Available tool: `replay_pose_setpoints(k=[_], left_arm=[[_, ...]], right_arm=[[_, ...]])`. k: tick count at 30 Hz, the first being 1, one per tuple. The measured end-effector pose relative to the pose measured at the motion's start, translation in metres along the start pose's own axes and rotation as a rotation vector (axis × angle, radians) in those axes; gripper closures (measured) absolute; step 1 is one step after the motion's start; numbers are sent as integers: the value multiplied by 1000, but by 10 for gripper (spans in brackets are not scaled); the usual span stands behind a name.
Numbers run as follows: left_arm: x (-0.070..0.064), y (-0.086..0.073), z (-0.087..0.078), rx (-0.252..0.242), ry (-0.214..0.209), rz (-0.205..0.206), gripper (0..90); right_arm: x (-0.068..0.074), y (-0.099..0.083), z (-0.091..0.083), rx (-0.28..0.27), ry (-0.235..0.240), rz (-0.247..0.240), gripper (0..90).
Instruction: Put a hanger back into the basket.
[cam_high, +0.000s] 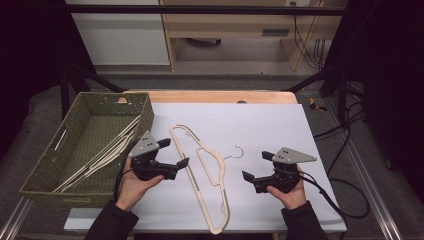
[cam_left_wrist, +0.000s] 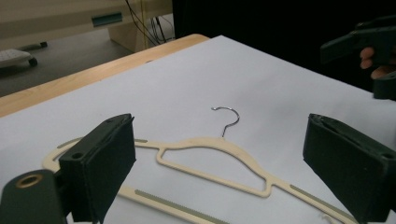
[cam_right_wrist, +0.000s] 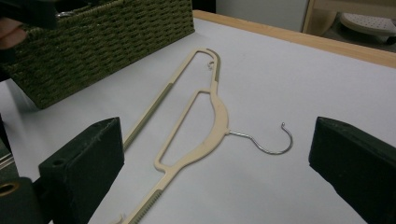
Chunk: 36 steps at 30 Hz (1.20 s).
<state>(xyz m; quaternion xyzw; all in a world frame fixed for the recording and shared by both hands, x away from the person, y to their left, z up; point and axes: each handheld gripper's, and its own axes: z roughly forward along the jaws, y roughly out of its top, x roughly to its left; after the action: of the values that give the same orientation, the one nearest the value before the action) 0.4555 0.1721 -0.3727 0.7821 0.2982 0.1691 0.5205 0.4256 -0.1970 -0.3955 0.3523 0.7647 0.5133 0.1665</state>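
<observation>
Cream plastic hanger with thin metal hook (cam_high: 207, 170) lay flat mid-table, near end past table's near edge, left gripper (cam_high: 173, 152) and right gripper (cam_high: 256, 166) both wide apart, empty.

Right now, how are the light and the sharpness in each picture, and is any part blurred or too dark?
High view: the white table cover is evenly lit, the surroundings fall into darkness, and the hanger looks small and soft. Left gripper view: the hanger is fairly sharp, while the near jaws are slightly blurred. Right gripper view: the hook is clear, with a faint shadow, and the basket is dim.
</observation>
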Motion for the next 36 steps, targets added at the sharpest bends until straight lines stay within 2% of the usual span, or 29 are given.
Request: replay_pose_setpoints(k=[4,14,15,26,36], left_arm=[[-1,0,25,47,3,19,91],[0,-3,81,142,-19,13,106],[-1,-3,85,147,-17,15,108],[-10,-2,134,254,-21,67,147],[-15,-7,164,296,-13,104,247]], right_arm=[[-3,1,-5,-22,-6,6,38],[-12,1,-15,-46,-42,25,40],[-13,1,-16,-45,-39,13,41],[-14,3,-19,-61,-43,24,42],[-15,3,-19,-63,-42,20,42]])
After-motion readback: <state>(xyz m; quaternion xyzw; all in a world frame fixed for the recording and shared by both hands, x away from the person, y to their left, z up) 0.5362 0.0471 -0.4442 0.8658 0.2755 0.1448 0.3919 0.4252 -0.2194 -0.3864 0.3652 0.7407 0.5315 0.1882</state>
